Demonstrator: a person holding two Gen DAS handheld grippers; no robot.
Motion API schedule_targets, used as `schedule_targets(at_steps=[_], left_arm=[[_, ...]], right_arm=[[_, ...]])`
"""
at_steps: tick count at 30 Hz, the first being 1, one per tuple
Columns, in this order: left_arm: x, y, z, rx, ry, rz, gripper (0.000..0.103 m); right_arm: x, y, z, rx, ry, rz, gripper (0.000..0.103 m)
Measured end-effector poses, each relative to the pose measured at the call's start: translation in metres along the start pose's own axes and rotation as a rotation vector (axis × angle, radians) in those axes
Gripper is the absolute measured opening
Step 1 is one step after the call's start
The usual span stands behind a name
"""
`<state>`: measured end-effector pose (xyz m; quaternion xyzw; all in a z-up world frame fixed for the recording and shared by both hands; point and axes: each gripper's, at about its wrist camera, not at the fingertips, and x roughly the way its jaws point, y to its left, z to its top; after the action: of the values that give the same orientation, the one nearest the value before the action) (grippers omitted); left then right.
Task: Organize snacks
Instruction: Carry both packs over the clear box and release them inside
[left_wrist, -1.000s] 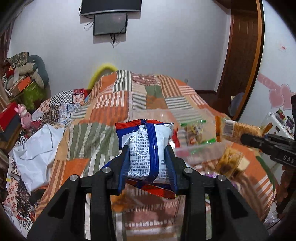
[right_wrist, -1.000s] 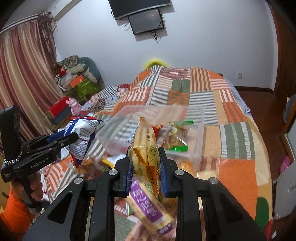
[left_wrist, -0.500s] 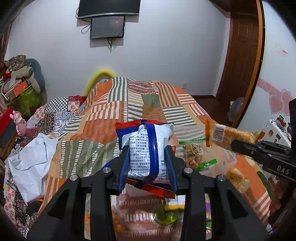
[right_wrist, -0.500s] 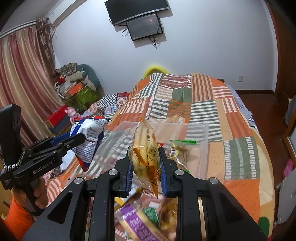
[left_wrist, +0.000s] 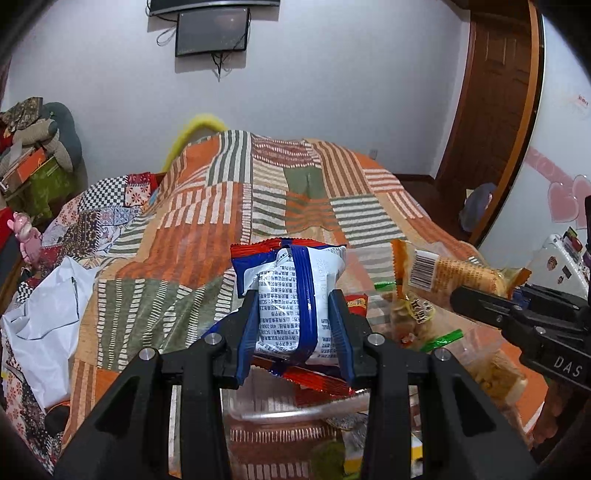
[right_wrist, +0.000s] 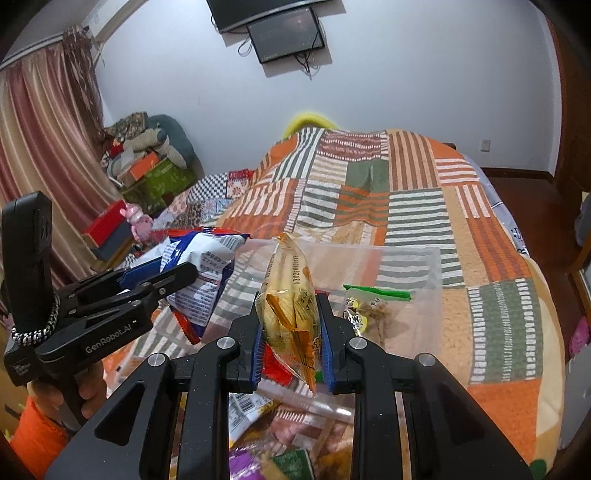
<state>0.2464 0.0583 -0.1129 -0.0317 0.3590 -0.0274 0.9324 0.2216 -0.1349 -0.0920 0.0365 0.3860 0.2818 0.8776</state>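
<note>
Left gripper (left_wrist: 295, 325): clamped on a blue-white-red printed foil snack packet (left_wrist: 291, 295), held upright above the patchwork bedspread (left_wrist: 229, 206).
Right gripper (right_wrist: 291, 332): clamped on a yellow-orange wafer packet (right_wrist: 291, 302).
Surroundings: clear plastic bin (right_wrist: 406, 266) just ahead, containing a green-sealed snack bag (right_wrist: 373, 302).

Both black tongs (left_wrist: 294, 334) (right_wrist: 291, 347) have blue finger pads, silver screws and white lettering; an orange sleeve (right_wrist: 35, 435) shows.

A patchwork quilt (left_wrist: 295, 192) (orange, green, striped) covers the bed. On the far white wall (left_wrist: 332, 74) hangs a dark screen (left_wrist: 212, 33). Right, a wooden door (left_wrist: 491, 103); left, pink curtains (right_wrist: 48, 147) and piled boxes (right_wrist: 155, 177).
</note>
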Motion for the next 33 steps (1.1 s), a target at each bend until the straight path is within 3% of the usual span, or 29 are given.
schedule_targets(at_steps=[9, 24, 33], left_arm=[[0.028, 0.001, -0.002, -0.004, 0.057, -0.007, 0.037], [0.042, -0.011, -0.008, 0.05, 0.113, 0.009, 0.038], [0.028, -0.001, -0.01, -0.011, 0.124, -0.02, 0.039]], right_arm=[[0.027, 0.004, 0.004, -0.03, 0.066, -0.025, 0.022], [0.046, 0.004, -0.004, -0.056, 0.145, -0.053, 0.025], [0.031, 0.003, -0.004, -0.059, 0.132, -0.056, 0.04]])
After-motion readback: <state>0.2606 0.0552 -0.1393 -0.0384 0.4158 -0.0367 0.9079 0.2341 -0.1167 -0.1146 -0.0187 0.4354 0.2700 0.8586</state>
